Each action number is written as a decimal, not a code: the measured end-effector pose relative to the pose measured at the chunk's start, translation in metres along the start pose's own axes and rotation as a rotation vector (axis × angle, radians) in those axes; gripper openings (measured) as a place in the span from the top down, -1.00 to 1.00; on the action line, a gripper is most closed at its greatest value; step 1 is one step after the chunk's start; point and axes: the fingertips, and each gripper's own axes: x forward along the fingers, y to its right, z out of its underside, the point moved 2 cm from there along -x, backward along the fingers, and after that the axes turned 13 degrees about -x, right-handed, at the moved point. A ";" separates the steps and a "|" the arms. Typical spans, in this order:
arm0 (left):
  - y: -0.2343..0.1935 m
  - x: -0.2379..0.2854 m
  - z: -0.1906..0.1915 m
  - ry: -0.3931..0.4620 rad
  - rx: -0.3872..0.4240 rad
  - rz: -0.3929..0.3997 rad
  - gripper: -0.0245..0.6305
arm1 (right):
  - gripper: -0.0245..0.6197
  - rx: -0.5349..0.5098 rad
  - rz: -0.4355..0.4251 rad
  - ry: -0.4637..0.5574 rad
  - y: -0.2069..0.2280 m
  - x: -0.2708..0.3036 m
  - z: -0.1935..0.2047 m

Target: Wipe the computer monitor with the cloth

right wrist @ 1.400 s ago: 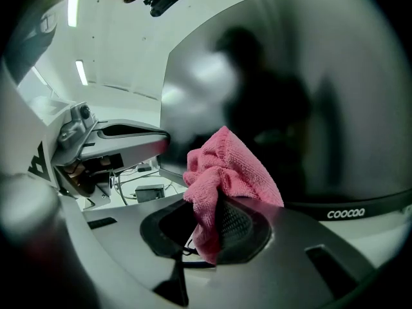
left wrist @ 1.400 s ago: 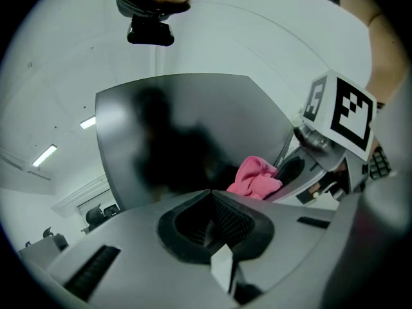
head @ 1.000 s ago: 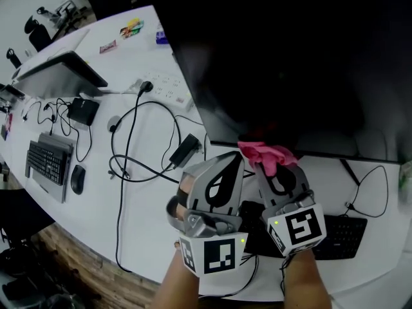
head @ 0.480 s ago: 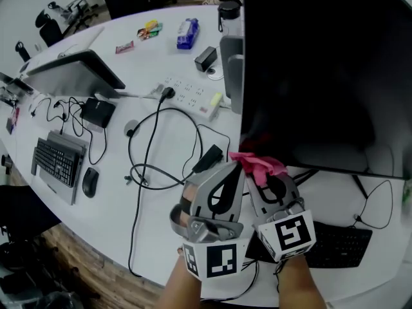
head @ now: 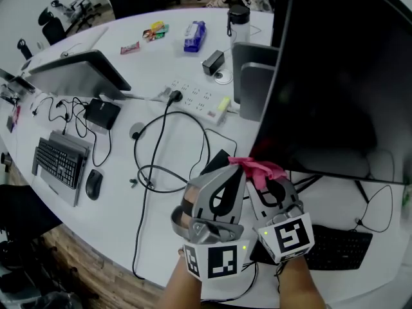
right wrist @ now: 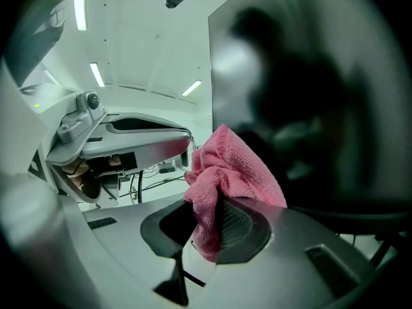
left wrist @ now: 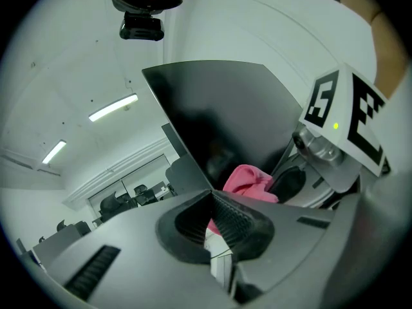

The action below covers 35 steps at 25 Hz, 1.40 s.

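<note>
Once carried along to the lower-left corner of the monitor (head: pixel 335 76): cloth (head: pixel 256 167) clamped in right tongs (head: pixel 262 176); left tongs (head: pixel 233 172) closed, empty; bottom-edge pass judged nearly complete.

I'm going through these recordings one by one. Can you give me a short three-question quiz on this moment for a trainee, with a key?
1. Where is the pink cloth?
A. Lying loose, held by nothing
B. Clamped in the right gripper
C. Held in a bare hand

2. True or false: the monitor shows a bright, lit picture.

3. Fill in: in the head view, the white power strip lies to the picture's ___ of the monitor.

Key: 1 B; 2 false, the screen is dark; 3 left.
</note>
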 end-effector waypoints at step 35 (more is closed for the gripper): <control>-0.062 -0.003 -0.135 0.226 0.056 -0.047 0.91 | 0.73 -0.134 0.062 0.132 0.038 -0.029 -0.157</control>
